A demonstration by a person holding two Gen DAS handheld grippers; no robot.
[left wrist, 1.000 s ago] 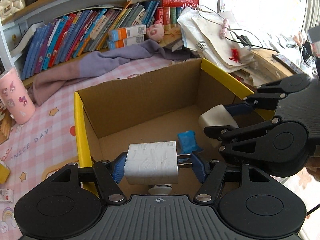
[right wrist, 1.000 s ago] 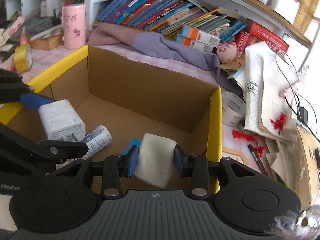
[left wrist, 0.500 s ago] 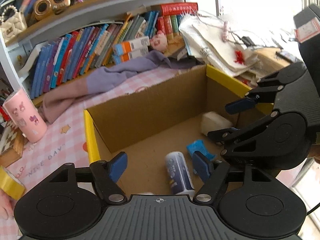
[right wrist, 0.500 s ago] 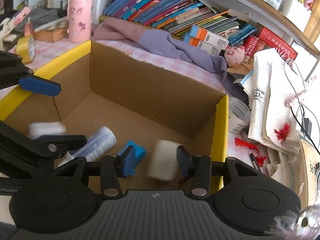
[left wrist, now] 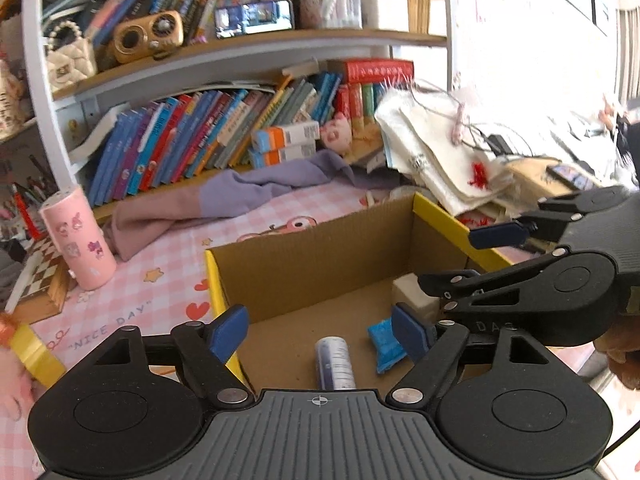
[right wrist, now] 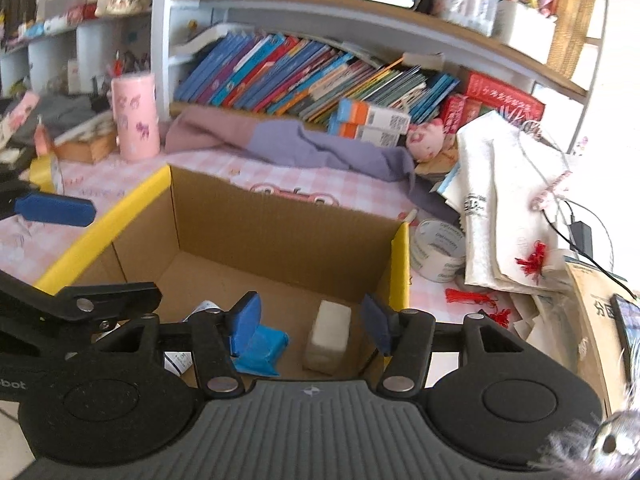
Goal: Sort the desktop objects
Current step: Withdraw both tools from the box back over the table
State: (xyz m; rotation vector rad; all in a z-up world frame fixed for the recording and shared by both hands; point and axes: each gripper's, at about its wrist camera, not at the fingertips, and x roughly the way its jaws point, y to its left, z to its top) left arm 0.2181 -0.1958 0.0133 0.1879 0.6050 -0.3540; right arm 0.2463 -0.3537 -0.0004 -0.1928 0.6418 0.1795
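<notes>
- A white eraser block (right wrist: 328, 334) lies on the floor of the yellow-rimmed cardboard box (right wrist: 276, 228), near its right wall.
- Beside it lie a blue wrapper (right wrist: 262, 346) and a white-and-blue tube (left wrist: 335, 362).
- The right gripper (right wrist: 314, 320) has just been opening; its jaws are spread, nothing between them.
- The left gripper (left wrist: 320, 330), also just widening, hangs empty above the box.

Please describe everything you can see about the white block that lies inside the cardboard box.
The white block is a small off-white, box-shaped piece with a matte, slightly dirty surface; its material is unclear. It rests on the floor of the cardboard box, close to the yellow-edged right wall, beside a crumpled blue item. Nothing grips it: the right gripper hangs above it with open jaws, which have just been opening.
</notes>
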